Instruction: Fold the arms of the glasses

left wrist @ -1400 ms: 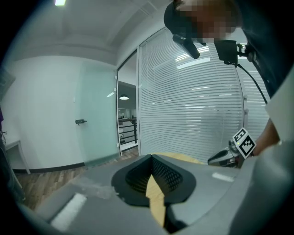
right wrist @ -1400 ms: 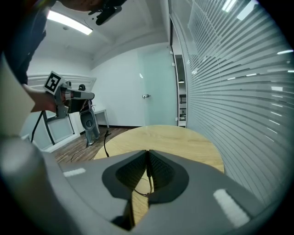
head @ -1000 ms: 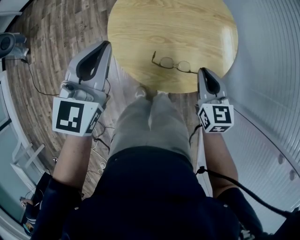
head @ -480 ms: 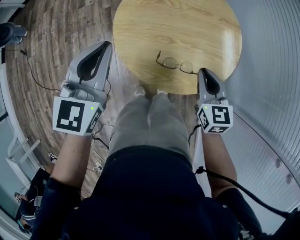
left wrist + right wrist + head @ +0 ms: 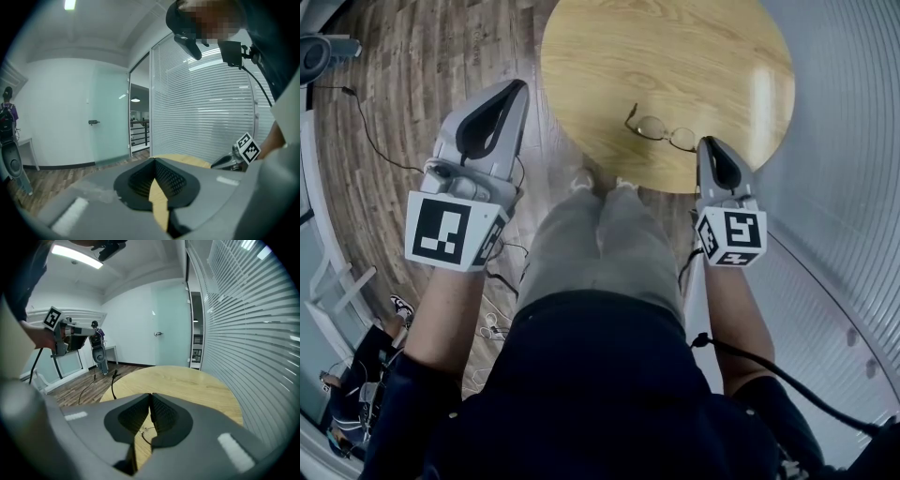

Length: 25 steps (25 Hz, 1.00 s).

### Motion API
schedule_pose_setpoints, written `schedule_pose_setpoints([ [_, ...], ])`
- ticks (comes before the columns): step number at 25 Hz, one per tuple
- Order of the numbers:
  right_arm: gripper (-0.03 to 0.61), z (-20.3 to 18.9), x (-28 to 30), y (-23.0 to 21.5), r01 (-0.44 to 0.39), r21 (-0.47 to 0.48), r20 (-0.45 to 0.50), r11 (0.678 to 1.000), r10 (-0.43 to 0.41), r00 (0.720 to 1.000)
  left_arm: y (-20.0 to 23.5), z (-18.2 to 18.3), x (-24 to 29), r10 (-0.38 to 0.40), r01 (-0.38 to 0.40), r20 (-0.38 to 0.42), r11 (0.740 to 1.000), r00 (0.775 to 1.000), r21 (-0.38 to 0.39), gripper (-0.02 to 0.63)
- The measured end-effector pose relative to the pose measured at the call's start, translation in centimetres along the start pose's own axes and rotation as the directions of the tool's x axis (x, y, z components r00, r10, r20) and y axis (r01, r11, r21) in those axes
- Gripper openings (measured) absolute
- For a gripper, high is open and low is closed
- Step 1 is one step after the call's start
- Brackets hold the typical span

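The right gripper, jaws pressed together on nothing, hangs at the near edge of the round table. The glasses lie just beyond at its 11 o'clock, long axis running 9 to 3. The left gripper, likewise closed and empty, is well apart; the thin arms are hard to make out.

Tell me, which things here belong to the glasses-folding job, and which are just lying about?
For the job: glasses; the table under them; left tool and right tool, both shut and empty.

Lying about: floor cable; grey device by the wall.
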State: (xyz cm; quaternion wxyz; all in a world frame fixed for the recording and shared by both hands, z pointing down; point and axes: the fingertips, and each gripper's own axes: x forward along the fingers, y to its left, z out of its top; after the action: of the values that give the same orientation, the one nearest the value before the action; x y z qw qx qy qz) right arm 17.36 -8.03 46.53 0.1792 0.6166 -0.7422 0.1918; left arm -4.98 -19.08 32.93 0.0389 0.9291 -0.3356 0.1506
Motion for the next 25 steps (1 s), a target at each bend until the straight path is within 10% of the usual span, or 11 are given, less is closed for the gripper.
schedule_pose_setpoints([
  [25, 0.026, 0.2, 3.5, 2.6, -0.073, -0.041, -0.051, 0.996, 0.071, 0.996, 2.4, -0.4, -1.2, 0.041, -0.042, -0.015, 0.999, 0.999, -0.032, 0.003],
])
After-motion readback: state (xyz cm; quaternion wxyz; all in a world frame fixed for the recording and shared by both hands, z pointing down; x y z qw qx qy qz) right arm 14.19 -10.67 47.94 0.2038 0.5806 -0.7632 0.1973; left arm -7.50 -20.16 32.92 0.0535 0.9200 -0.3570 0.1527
